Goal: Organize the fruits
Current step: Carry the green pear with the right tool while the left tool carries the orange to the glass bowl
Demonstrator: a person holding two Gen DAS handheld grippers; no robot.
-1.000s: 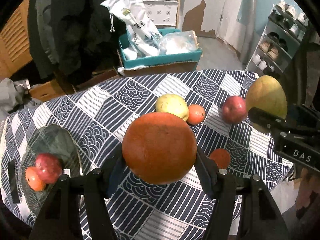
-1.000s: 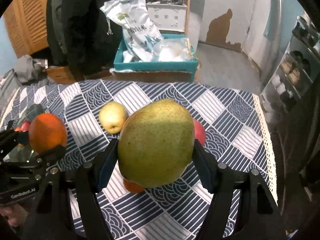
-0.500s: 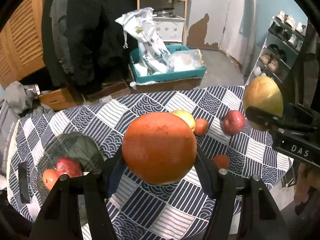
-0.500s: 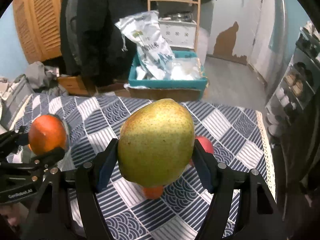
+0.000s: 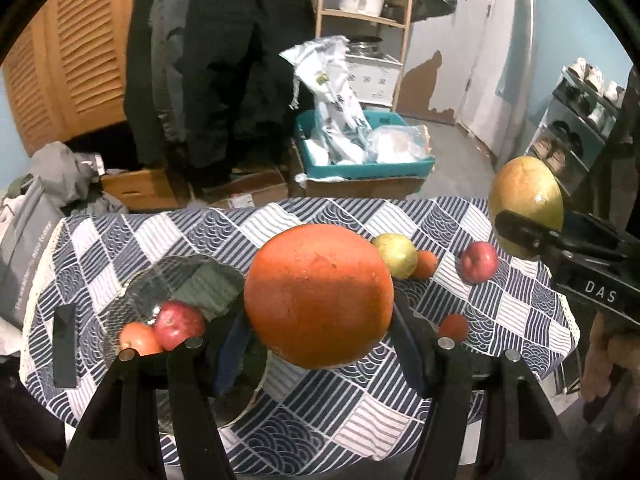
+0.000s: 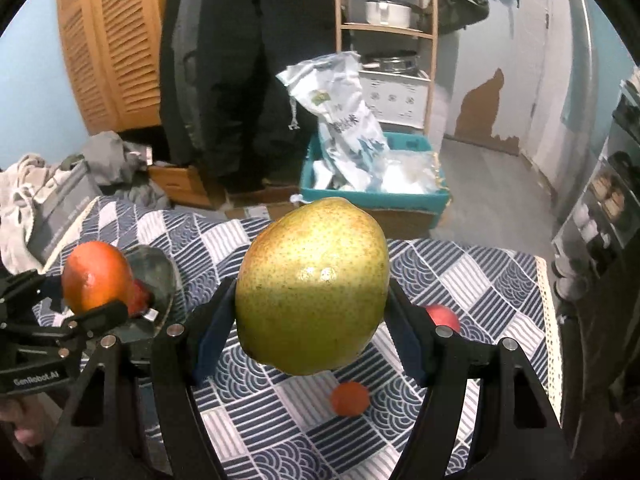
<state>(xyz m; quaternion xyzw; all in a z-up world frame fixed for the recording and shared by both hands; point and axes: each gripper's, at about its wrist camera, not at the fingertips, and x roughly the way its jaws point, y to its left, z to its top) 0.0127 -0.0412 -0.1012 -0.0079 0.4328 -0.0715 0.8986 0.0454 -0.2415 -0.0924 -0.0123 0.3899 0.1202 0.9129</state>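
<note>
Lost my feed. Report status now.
Left hand-held gripper shut on large orange. Right hand-held gripper shut on big pear. Glass bowl holds two fruits; path unobstructed.

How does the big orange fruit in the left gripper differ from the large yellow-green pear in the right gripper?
The big round orange fruit is a near sphere with a deep orange, finely dimpled skin; the large yellow-green pear is taller, narrows toward the top and is speckled with small dots. The orange fruit sits in the left gripper, the pear in the right gripper. Both are clamped between the pads and held clear above the patterned tablecloth.
</note>
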